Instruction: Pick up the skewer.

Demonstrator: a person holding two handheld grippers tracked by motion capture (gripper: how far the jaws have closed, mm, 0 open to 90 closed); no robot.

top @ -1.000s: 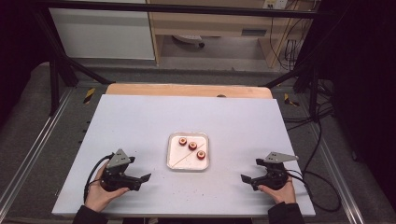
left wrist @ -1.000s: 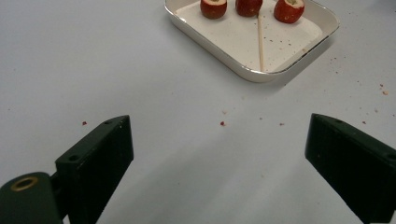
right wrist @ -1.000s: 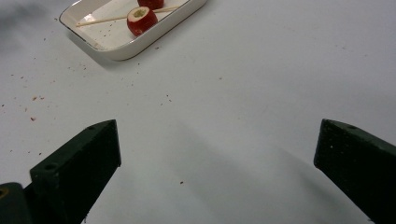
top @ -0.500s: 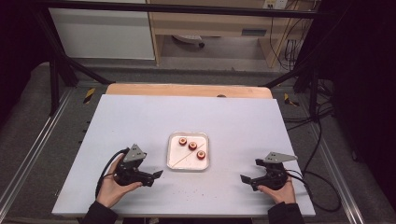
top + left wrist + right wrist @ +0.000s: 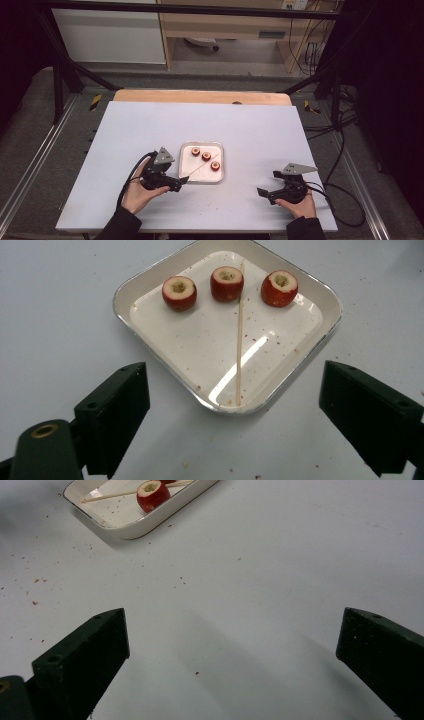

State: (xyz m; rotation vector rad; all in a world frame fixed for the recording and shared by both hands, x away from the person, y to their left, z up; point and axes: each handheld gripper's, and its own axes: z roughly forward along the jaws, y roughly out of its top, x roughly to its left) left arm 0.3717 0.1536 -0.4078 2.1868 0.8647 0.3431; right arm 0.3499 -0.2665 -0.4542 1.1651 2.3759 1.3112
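A white square tray point(image 5: 183, 150) lies at the table's front middle. In it are three cored red fruits point(image 5: 206, 156) and a thin wooden skewer point(image 5: 197, 170). My left gripper point(image 5: 181, 183) sits just off the tray's near left corner, pointing at it. In the left gripper view its jaws point(image 5: 235, 385) flank the tray's near corner point(image 5: 125, 290), the skewer point(image 5: 239, 335) and the fruits point(image 5: 226, 283). They are open, have just been closing slightly, and nothing is between them. My right gripper point(image 5: 265, 192) rests open at the front right, over bare table point(image 5: 232, 635).
A wooden strip point(image 5: 200, 96) runs along the table's far edge. Cables point(image 5: 345, 190) trail off the right side, and black frame bars stand around the table. In the right gripper view, the tray point(image 5: 150, 527) with one fruit point(image 5: 152, 494) is at upper left, with small crumbs nearby.
The left hand has carried its gripper rightward across the table, from the front left up to the tray's near corner. The right gripper has stayed where it was.
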